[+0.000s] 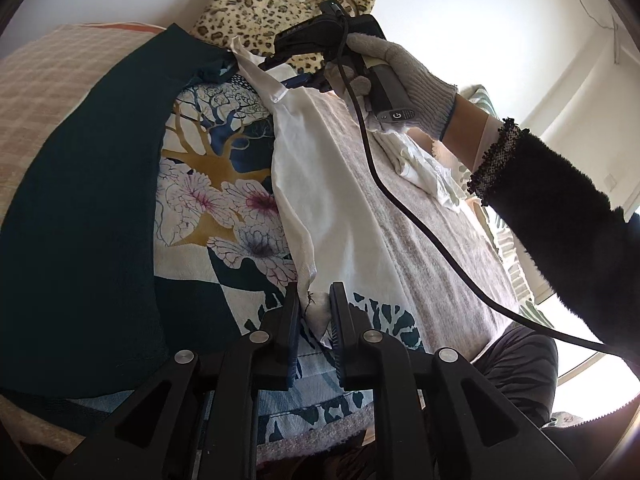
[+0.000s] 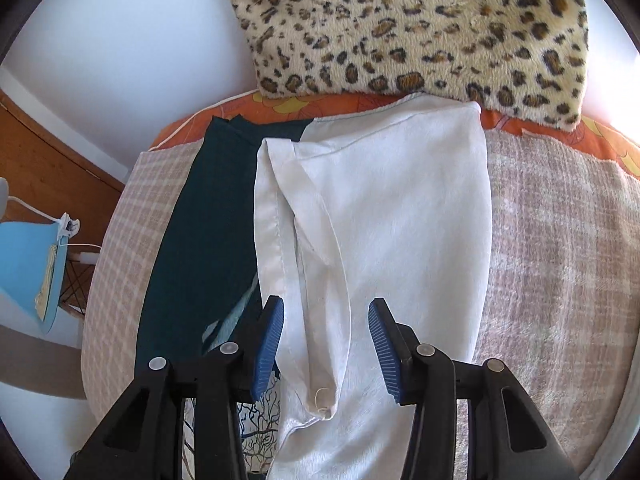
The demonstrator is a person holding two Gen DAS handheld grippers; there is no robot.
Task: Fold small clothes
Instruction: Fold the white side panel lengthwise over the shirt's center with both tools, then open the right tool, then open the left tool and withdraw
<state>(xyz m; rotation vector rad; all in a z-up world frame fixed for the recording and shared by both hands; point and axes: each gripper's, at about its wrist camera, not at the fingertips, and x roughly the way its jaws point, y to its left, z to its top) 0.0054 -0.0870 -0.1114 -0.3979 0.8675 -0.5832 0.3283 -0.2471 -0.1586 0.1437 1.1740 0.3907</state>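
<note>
Two tools on one limp white cloth (image 2: 384, 216), spread along the bed (image 2: 560, 240).
Left tool (image 1: 314, 308) pinches its near hem; right tool (image 2: 326, 328) stands apart over a far corner. Light, soft, slippery-looking: grip hems.

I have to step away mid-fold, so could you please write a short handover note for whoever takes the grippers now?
Left gripper: pinching a corner of the white garment.
Right gripper: jaws apart, pads off the cloth, garment's folded edge lying between them.
White garment lies lengthwise on the patterned teal cloth on the checked blanket, near the leopard cushion.
Done: one lengthwise fold, apparently.
Left: likely release the corner, smooth, finish folding.
</note>
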